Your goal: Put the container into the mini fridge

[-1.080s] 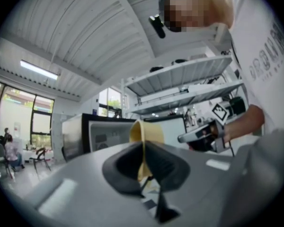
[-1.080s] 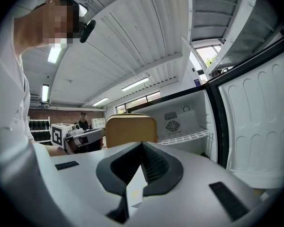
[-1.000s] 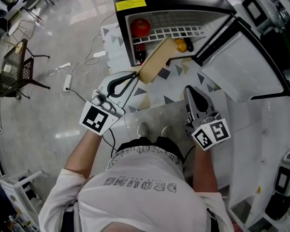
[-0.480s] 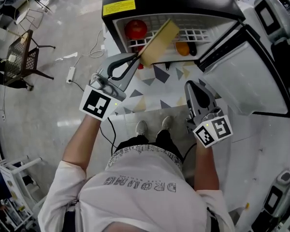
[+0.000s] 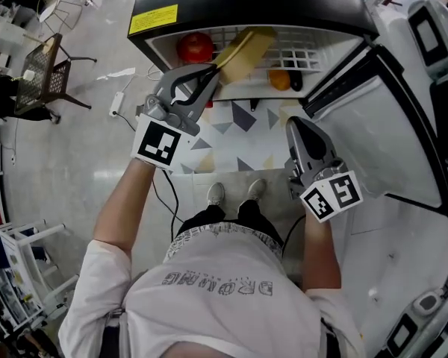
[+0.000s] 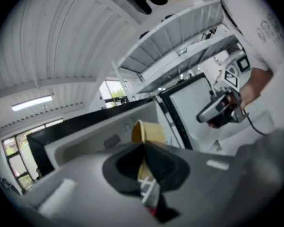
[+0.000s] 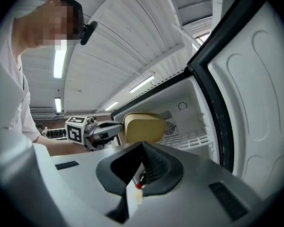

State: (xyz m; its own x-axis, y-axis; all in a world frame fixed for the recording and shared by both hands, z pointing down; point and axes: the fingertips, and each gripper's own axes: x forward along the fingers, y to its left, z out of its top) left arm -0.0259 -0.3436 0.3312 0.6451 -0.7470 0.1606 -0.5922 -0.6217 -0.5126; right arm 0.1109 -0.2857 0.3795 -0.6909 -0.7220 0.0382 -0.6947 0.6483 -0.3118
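The container [image 5: 246, 51] is a tan, lidded box held edge-on by my left gripper [image 5: 216, 73], which is shut on its near end. It is tilted and pokes into the open mini fridge [image 5: 209, 6], over the white wire shelf [image 5: 299, 51]. In the left gripper view the container [image 6: 148, 132] rises from between the jaws. The right gripper view shows the container [image 7: 143, 127] in front of the fridge's inside. My right gripper [image 5: 297, 125] is shut and empty, below the fridge opening and beside the open door [image 5: 373, 118].
A red apple [image 5: 196, 47] lies at the shelf's left and an orange [image 5: 280, 79] lower down at the right. A patterned mat [image 5: 239, 125] lies before the fridge. A chair [image 5: 33, 88] and a power strip [image 5: 118, 103] are on the floor at left.
My left gripper has carried the container forward, from in front of the fridge to inside its opening above the wire shelf. The right gripper has stayed about where it was.
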